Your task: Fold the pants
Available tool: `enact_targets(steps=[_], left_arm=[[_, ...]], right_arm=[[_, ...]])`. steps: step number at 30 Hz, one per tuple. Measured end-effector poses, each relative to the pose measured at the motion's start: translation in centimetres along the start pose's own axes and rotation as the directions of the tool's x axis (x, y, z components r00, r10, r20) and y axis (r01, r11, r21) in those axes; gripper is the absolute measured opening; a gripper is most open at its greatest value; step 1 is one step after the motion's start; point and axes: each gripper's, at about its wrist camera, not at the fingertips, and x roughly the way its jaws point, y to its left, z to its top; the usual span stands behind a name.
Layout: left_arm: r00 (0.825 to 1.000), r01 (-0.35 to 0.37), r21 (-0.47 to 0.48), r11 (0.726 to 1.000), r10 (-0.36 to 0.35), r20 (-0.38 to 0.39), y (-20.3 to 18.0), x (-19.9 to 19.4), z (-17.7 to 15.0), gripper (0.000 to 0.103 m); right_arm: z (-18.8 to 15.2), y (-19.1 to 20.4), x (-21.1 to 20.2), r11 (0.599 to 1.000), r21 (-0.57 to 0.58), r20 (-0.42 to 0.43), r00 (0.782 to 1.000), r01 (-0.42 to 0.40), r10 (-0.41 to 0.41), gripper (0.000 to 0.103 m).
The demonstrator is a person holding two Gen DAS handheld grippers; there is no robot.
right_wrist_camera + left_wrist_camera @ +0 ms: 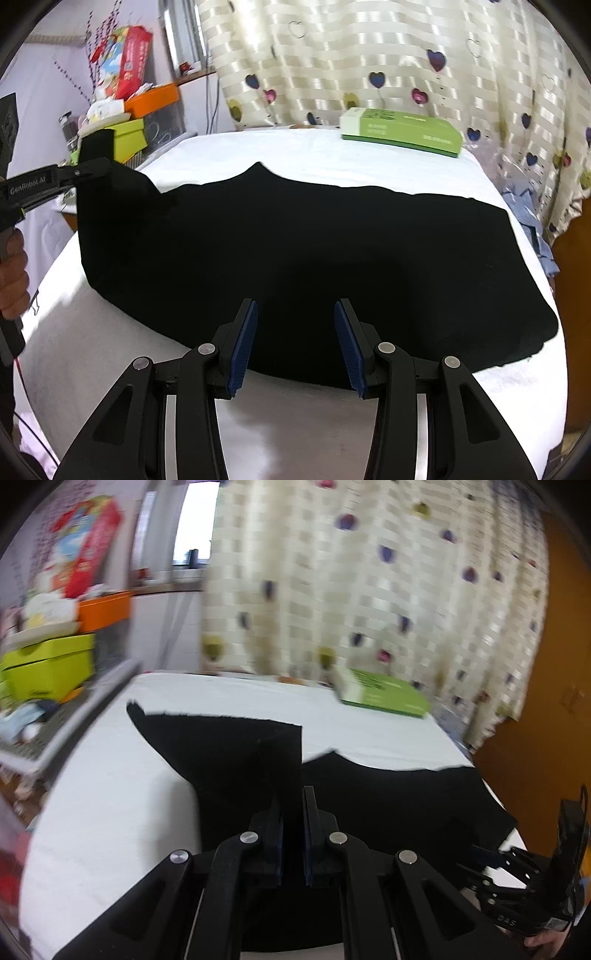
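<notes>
My left gripper (293, 805) is clamped on a fold of the black pants (295, 258), its two pads pressed close with cloth between them; from the right wrist view I see that same gripper (105, 162) lifting the left end of the pants off the bed (92, 350), the corner standing up above the sheet. My right gripper (295, 314) hangs with its blue pads wide apart and nothing between them, just above the near edge of the pants. The rest of the pants lies flat across the middle of the white bed, running from left to right, the right end reaching close to the bed's right side. A green box (402, 131) sits closed at the far edge of the bed, well apart from the pants. On the far left a stack of boxes (125, 110) stands beside the bed: a lime one at the bottom, an orange one above it with what may be papers in it, though the view is too blurred to be sure. A heart-print curtain (369, 55) hangs behind
</notes>
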Motion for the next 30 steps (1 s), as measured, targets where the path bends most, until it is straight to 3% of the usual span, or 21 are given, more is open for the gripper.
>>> enact_targets(steps=[4, 7, 12, 17, 20, 23, 24, 26, 28, 30], left_arm=[[0.994, 0.101, 0.056, 0.993, -0.098, -0.054, -3.6, 2.1, -1.2, 0.009], [0.978, 0.176, 0.094, 0.980, -0.163, -0.126, -6.0, 4.3, -2.9, 0.009], [0.958, 0.209, 0.131, 0.969, -0.176, -0.228, -7.8, 6.9, -5.7, 0.009], [0.952, 0.235, 0.124, 0.964, -0.202, -0.230, -7.8, 6.4, -5.9, 0.010], [0.931, 0.291, 0.082, 0.953, -0.262, -0.252, -7.8, 5.8, -5.9, 0.024], [0.917, 0.346, 0.076, 0.935, -0.321, -0.236, -7.6, 4.1, -6.2, 0.026], [0.921, 0.345, 0.079, 0.935, -0.321, -0.220, -7.5, 3.6, -6.1, 0.026], [0.945, 0.297, 0.073, 0.952, -0.282, -0.163, -6.6, 2.4, -5.7, 0.026], [0.978, 0.188, 0.075, 0.979, -0.179, -0.110, -5.3, 1.8, -5.1, 0.026], [0.993, 0.087, 0.069, 0.994, -0.082, -0.081, -3.9, 1.7, -4.7, 0.026]], right_arm=[[-0.2, -1.3, -0.3, 0.999, 0.031, 0.005, 1.000, 0.011, -0.011, 0.045], [-0.3, -2.0, -0.3, 0.999, 0.047, 0.003, 1.000, 0.017, -0.017, 0.045], [-0.7, -2.9, -0.1, 0.998, 0.066, -0.007, 1.000, 0.017, -0.017, 0.045], [-0.6, -3.1, 0.0, 0.997, 0.071, 0.001, 1.000, 0.005, -0.006, 0.045], [-0.5, -3.0, -0.2, 0.998, 0.070, 0.009, 1.000, -0.002, 0.001, 0.045], [-0.5, -2.9, -0.5, 0.998, 0.069, 0.021, 1.000, -0.009, 0.007, 0.045], [-0.4, -2.9, -0.6, 0.998, 0.068, 0.024, 1.000, -0.011, 0.009, 0.045], [-0.3, -2.7, -0.7, 0.998, 0.065, 0.031, 0.999, -0.018, 0.016, 0.045], [0.0, -2.2, -0.7, 0.998, 0.059, 0.036, 0.999, -0.033, 0.031, 0.045], [0.4, -1.2, -0.4, 0.997, 0.038, 0.030, 0.998, -0.065, 0.064, 0.045]])
